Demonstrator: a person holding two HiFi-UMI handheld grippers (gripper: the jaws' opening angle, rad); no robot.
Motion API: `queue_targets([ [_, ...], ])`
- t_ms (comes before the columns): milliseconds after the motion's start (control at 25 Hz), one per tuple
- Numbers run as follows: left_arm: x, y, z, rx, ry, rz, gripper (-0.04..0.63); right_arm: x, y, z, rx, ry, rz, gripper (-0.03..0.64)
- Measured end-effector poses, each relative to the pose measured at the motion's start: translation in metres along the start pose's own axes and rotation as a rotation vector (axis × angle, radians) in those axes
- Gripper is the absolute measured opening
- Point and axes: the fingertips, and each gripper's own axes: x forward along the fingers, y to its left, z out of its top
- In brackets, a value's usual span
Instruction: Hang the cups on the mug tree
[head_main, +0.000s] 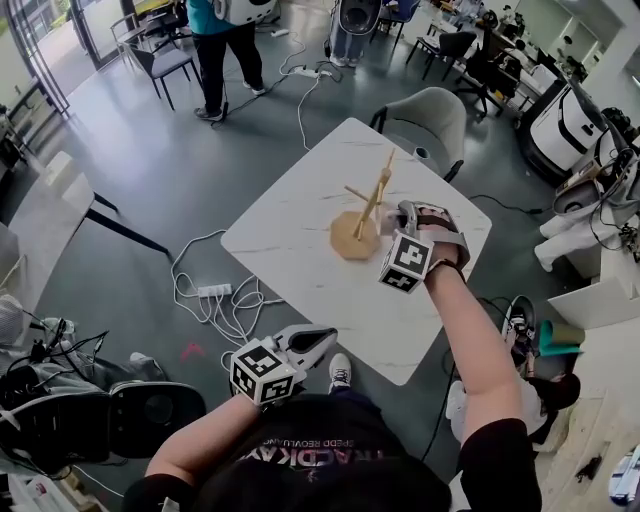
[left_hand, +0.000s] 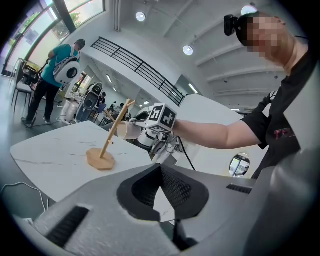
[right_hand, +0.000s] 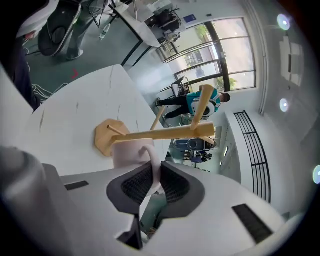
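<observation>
One white, perhaps marble, table (head_main: 300, 240) on grey floor (head_main: 180, 150) bears mug tree (head_main: 366, 214).

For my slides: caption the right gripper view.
Right gripper holds a white cup by its handle beside the wooden mug tree.

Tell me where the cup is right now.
In the right gripper view, the cup is gripped by its handle in the right gripper, close beside the mug tree.

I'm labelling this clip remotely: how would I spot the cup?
On the white marble table stands a wooden mug tree. Beside its trunk, held above the tabletop, is a pale cup. It is the only cup in view, pinched by its handle in the right hand-held gripper.
</observation>
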Motion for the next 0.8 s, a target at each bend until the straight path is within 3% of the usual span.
queue_targets([
  [560, -0.002, 0.004, 0.003, -0.011, -0.010, -0.004, -0.003, 0.002, 0.025, 0.011, -0.189, 0.012, -0.059, 0.041],
  [800, 0.000, 0.006, 0.000, -0.011, -0.012, -0.002, -0.003, 0.004, 0.036, 0.006, -0.195, 0.007, -0.060, 0.091],
])
